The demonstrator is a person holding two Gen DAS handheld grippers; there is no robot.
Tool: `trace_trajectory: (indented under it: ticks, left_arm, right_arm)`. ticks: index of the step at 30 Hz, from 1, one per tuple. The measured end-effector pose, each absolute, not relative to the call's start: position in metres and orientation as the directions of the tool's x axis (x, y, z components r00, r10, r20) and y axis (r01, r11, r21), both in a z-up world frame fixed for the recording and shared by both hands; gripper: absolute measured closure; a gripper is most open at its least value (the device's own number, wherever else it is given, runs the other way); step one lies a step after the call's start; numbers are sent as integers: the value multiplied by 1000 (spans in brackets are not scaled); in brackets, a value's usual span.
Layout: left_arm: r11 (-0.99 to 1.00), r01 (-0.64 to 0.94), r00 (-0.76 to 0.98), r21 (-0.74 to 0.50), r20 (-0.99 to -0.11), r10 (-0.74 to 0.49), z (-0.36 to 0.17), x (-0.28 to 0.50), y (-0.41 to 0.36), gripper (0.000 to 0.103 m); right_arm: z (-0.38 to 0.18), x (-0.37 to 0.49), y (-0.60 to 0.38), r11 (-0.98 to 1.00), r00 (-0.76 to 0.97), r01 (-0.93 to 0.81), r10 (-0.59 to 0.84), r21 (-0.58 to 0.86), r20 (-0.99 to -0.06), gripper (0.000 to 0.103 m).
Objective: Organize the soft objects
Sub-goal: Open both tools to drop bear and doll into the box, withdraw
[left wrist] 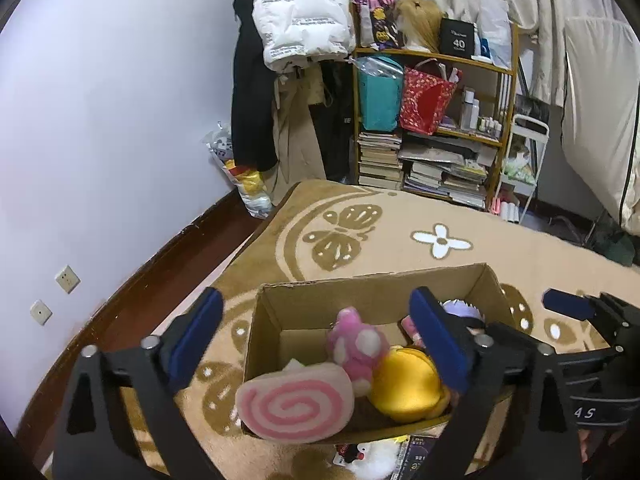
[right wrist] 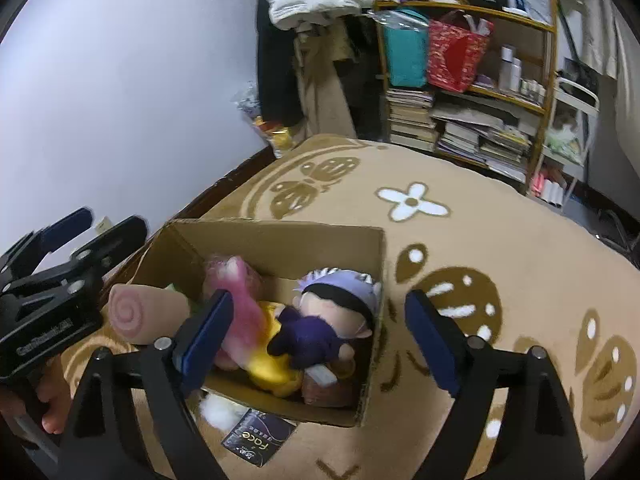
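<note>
Left gripper: jaws wide, nothing between the pads, poised over the near end of the box. Right gripper: jaws wide, nothing gripped, above the box's near right corner. No earlier view is given for comparison. Box: open cardboard, on a tan rug with butterfly and flower pattern. Contents: pink swirl roll leaning on the near left rim, partly over the edge; pink spotted plush behind it; yellow plush at the middle; doll with lilac hair and dark purple body lying over the yellow plush at the right end; a brown item under the doll, kind unclear. Outside the box, against its near wall: a white fluffy item and a dark packet printed "Face". Surroundings: shelf at the far wall with stacked books, teal bag, red bag, bottles; white padded coat hanging to its left. Left view only: wall sockets, the swirl face of the roll. Right view only: the whole doll, the packet's print, fingers under the left gripper's handle.
</note>
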State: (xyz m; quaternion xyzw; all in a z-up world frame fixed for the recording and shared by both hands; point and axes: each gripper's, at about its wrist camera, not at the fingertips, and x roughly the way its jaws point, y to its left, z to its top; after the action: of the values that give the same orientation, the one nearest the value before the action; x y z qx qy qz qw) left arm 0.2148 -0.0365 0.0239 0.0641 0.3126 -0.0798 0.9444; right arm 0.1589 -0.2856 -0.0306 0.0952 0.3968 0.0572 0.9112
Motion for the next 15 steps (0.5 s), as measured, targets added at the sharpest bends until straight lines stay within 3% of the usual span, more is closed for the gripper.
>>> trace_trajectory:
  ticks: [1,15]
  left_arm:
    - [980,186,795,71,-598,-107,25,214,-35,3]
    - [983,156,804,101,-591,-67,42,193,-20,1]
  right_arm:
    - [-30,158,-287,975,678,-18,176,222,-714,0]
    - [-18,143,-283,974,697,-22,177,226,-695,0]
